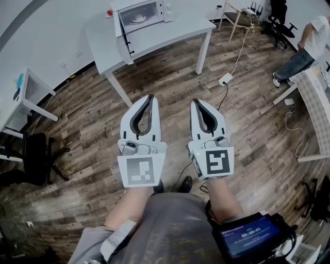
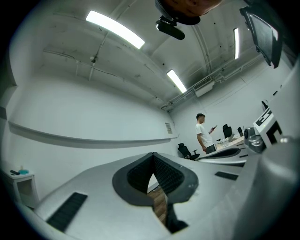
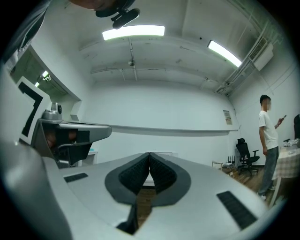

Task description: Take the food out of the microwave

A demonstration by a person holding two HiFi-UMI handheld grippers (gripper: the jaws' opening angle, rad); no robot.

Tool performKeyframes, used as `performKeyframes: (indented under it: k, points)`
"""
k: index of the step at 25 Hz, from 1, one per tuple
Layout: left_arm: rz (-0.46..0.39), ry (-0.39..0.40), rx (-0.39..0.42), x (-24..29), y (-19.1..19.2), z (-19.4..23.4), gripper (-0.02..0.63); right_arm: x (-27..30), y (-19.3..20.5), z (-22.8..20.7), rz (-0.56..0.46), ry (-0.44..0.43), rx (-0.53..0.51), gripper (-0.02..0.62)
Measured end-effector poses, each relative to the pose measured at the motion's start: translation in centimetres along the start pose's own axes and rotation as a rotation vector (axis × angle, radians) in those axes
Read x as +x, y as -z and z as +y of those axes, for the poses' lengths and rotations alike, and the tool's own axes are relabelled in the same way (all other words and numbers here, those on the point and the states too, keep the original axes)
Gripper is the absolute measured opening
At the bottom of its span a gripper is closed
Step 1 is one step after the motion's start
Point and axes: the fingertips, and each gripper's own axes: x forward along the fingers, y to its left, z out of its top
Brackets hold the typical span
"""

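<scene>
A white microwave (image 1: 142,15) stands on a white table (image 1: 175,32) across the room, its door (image 1: 125,40) swung open toward me. Inside it sits a pale dish of food (image 1: 138,18). My left gripper (image 1: 150,96) and right gripper (image 1: 197,101) are held side by side over the wooden floor, well short of the table. Both are shut with nothing between the jaws. In the left gripper view the left gripper's (image 2: 153,154) ribbed pads meet at the tip. The right gripper view shows the right gripper (image 3: 149,153) the same way.
A person (image 1: 308,49) stands at the far right beside a checkered table (image 1: 315,105). A power strip (image 1: 225,79) and its cable lie on the floor near the table leg. A black office chair (image 1: 37,154) and a small white desk (image 1: 28,95) are at the left.
</scene>
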Motion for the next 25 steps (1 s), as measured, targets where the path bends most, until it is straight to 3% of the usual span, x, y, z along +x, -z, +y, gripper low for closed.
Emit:
performKeyframes:
  k: [11,25]
  points:
    - [-0.093,-0.006,0.047,-0.3,-3.6,0.1,0.008,-0.3,-0.6,0.1,-0.018,-0.012,-0.008,0.008]
    - [-0.019,-0.064,-0.006,-1.2,-0.5,-0.3,0.008,-0.5,-0.6,0.4,-0.022,-0.065,-0.025,0.008]
